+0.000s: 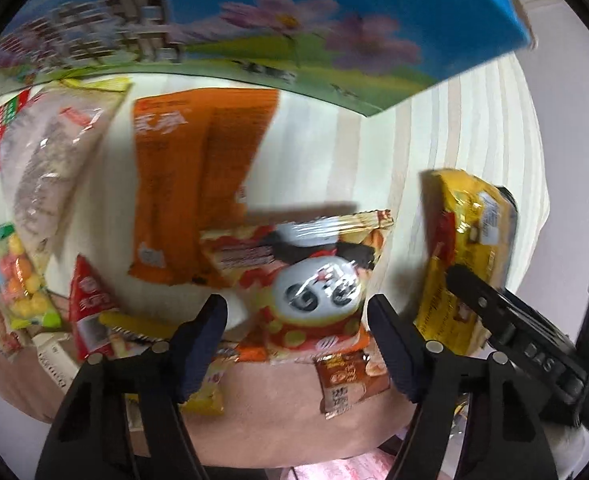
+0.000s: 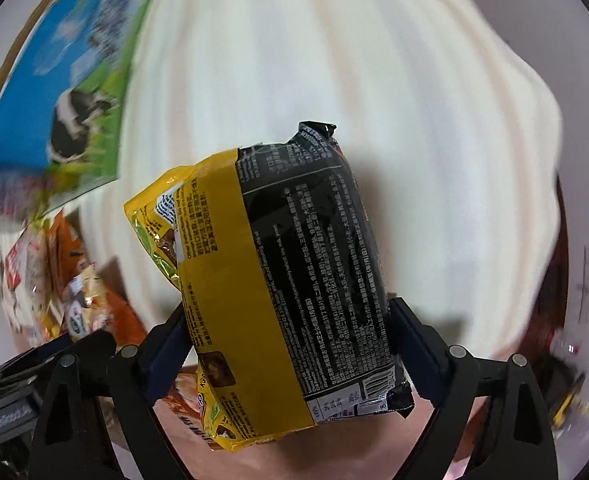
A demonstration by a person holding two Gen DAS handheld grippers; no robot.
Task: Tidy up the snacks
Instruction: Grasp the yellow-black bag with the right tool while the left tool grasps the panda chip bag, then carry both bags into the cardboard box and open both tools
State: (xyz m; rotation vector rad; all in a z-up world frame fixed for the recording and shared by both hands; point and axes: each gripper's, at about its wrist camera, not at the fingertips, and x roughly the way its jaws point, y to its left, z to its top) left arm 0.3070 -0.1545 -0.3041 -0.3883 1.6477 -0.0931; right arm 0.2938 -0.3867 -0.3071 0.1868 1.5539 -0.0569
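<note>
A panda-printed snack pack [image 1: 314,280] lies on the striped cloth between the fingers of my left gripper [image 1: 300,320]. The jaws stand open around it, with a gap showing beside the left finger [image 1: 202,336]. My right gripper [image 2: 288,328] is shut on a yellow and black snack bag [image 2: 294,280], with both pads against its sides. The left wrist view shows the same bag [image 1: 466,248] at the right, with a right gripper finger [image 1: 478,300] on it. At the lower left of the right wrist view, part of the left gripper's dark body [image 2: 74,344] shows.
A blue carton printed with flowers and a cow [image 1: 294,20] [image 2: 54,80] stands at the back. An orange pack [image 1: 186,184], a clear bag [image 1: 50,168], a coloured candy bag [image 1: 18,284], a red pack [image 1: 90,304] and a brown sachet [image 1: 350,380] lie about. The cream striped cloth [image 2: 334,80] stretches to the right.
</note>
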